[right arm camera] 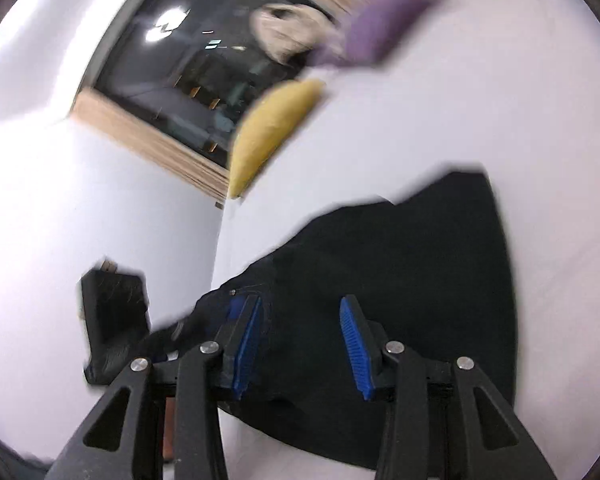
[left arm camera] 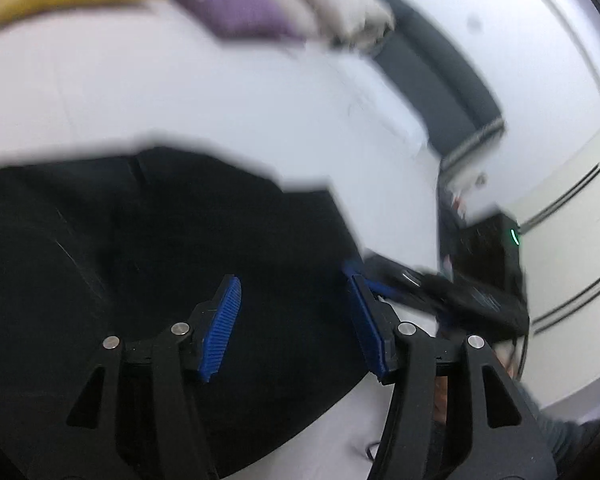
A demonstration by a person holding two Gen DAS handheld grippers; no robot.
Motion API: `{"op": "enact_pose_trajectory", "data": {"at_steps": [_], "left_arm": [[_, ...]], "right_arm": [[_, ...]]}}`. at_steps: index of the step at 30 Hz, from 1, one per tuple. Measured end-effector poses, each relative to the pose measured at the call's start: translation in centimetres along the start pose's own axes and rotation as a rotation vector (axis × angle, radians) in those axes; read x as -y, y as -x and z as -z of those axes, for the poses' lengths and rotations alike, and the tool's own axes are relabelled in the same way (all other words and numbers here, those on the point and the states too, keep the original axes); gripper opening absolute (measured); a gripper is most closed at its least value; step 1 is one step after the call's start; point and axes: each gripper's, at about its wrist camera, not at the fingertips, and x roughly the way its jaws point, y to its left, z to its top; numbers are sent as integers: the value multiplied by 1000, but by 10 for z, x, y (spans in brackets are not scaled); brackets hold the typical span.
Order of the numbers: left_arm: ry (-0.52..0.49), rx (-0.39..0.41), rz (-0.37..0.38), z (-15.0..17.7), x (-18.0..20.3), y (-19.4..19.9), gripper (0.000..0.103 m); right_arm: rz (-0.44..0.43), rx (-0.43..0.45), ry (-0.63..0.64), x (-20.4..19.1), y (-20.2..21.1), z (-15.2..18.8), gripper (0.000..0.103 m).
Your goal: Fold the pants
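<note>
Because the white bed [left arm camera: 220, 92] gives a broad, flat surface, the black pants [left arm camera: 140, 240] are spread across it — a dark sheet of cloth lying low on the white cover, with an angular upper edge that in the right wrist view rises to a squared corner, probably a leg end or a fold already made. Both views are blurred, so seams and the waistband cannot be told apart.

Toward the far side of the bed sit the cushions, well apart from the cloth: a yellow cushion [right arm camera: 272, 128], a purple cushion [right arm camera: 384, 28] and a beige cushion [left arm camera: 340, 4], pushed back so that the folding area stays free. A dark window [right arm camera: 172, 72] with a wooden frame shows in the wall beyond.

Over the pants hover the two tools. The left hand-held gripper [left arm camera: 296, 316] has its blue pads [left arm camera: 224, 320] spread wide with only black cloth showing between them, nothing caught. The right hand-held gripper [right arm camera: 300, 336] is likewise spread above the fabric and grips nothing. My guess is that both are held apart and low in order to take an edge for the next fold, though which edge I cannot tell.
</note>
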Motion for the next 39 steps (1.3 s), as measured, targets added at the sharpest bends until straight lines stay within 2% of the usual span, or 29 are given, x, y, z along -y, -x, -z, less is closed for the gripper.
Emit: {"op": "enact_pose_trajectory", "data": {"at_steps": [1, 2, 3, 4, 6, 7, 9, 11, 12, 14, 15, 16, 17, 19, 20, 22, 24, 26, 28, 29, 30, 31, 32, 33, 34, 35, 36, 38, 39], "left_arm": [[2, -40, -26, 8, -4, -13, 53], [18, -82, -59, 22, -14, -26, 53], [15, -73, -49, 30, -18, -25, 52], [2, -55, -40, 37, -17, -20, 53], [-10, -37, -47, 48, -19, -6, 53], [-9, -31, -49, 49, -15, -8, 53], [-5, -24, -43, 51, -18, -3, 53], [0, -24, -43, 50, -17, -3, 53], [1, -24, -49, 51, -16, -4, 53], [5, -19, -49, 55, -19, -3, 53], [10, -15, -43, 56, -20, -4, 53], [18, -8, -32, 52, -21, -13, 53], [31, -4, -20, 54, -25, -13, 53], [60, 3, -14, 53, -26, -10, 53], [62, 11, -22, 53, -25, -7, 53], [57, 34, -29, 55, -21, -3, 53], [51, 35, -31, 60, -21, -6, 54], [61, 41, -24, 64, -28, -6, 54], [74, 56, -5, 66, -30, -4, 54], [75, 59, -1, 67, -29, 0, 54], [74, 64, 7, 68, -30, 2, 54], [73, 70, 13, 70, -31, 6, 54], [74, 75, 12, 71, -31, 9, 54], [80, 93, 2, 74, -29, 18, 54], [83, 115, -2, 77, -28, 28, 54], [86, 147, 3, 80, -27, 41, 54], [87, 194, 7, 87, -26, 61, 54], [104, 286, -15, 103, -30, 98, 66], [137, 354, -26, 116, -38, 123, 73]], "right_arm": [[52, -38, -15, 17, -10, 2, 42], [68, -55, -39, 35, -14, 5, 19], [68, -48, -62, 45, -9, 8, 8], [70, -42, -95, 54, -2, 9, 3], [85, 5, -133, 61, 21, 4, 6], [85, 16, -135, 59, 26, 2, 12], [15, 36, -115, 42, 30, -5, 23], [-48, 29, -46, 15, 19, -18, 41], [-68, 19, -11, 3, 10, -23, 47], [-90, -23, 36, -11, -16, -33, 69], [-68, -49, 37, -8, -33, -38, 71], [-22, -77, 23, 4, -47, -44, 67], [11, -93, -12, 19, -57, -52, 41], [53, -44, -114, 37, -43, -64, 15], [80, 9, -147, 42, -27, -66, 20], [142, 62, -107, 31, -3, -64, 31], [22, 57, -70, 13, 11, -52, 31], [-102, 15, -25, -6, 15, -25, 52], [-109, -19, -12, -5, 10, 5, 61], [-80, -54, -31, 7, 2, 22, 63], [-45, -70, -48, 25, -4, 37, 55], [-26, -34, -33, 33, 2, 41, 17], [29, -21, -62, 43, 11, 44, 0], [23, -21, -123, 48, 18, 41, 0], [44, -17, -152, 46, 26, 39, 6], [85, 1, -142, 36, 37, 38, 28], [82, 35, -105, 27, 52, 39, 39], [-40, 103, -22, -4, 69, 39, 62], [-92, 102, 4, -15, 71, 39, 67]]}}
